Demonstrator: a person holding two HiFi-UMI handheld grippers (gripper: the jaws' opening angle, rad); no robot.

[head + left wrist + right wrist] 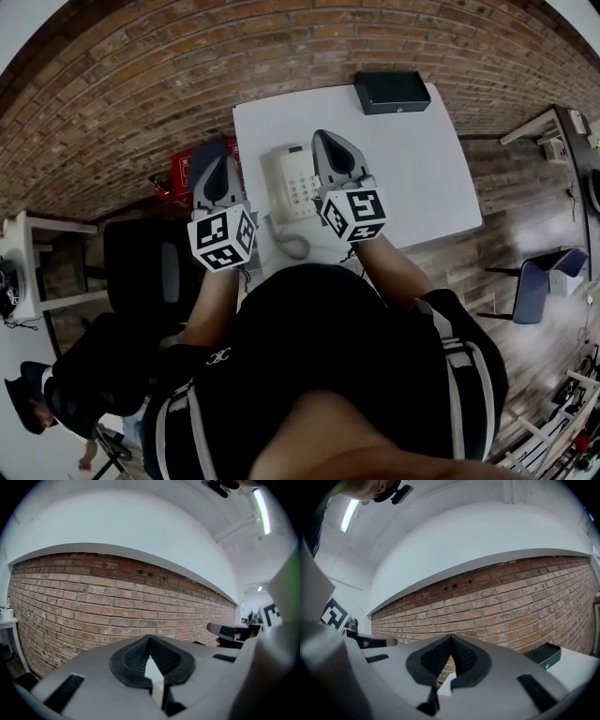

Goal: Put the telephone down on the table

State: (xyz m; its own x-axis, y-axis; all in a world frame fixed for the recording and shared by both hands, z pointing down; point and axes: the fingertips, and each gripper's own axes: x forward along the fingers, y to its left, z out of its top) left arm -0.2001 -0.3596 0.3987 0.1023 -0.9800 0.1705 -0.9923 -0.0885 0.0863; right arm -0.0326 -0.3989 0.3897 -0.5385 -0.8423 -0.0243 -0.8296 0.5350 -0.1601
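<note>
Left claw: clenched, black ribbed pads meeting at the tip, nothing between them. It is held about level, facing the brick wall.

Right claw: clenched as well, pads together at the tip, empty. It also faces the brick, with a black box low at the right of the right gripper view.

Head view: both claws are held up in front of the person, side by side, each carrying its marker cube (left, right). Neither is touching the telephone.

The telephone is white and lies flat on the white table, keypad up. It sits close to the near edge and, from above, shows between the two claws. Its coiled cord loops at the table's near edge.

The black box sits at the far edge of the table, against the wall and well apart from the telephone. A black chair is to the left of the table.
</note>
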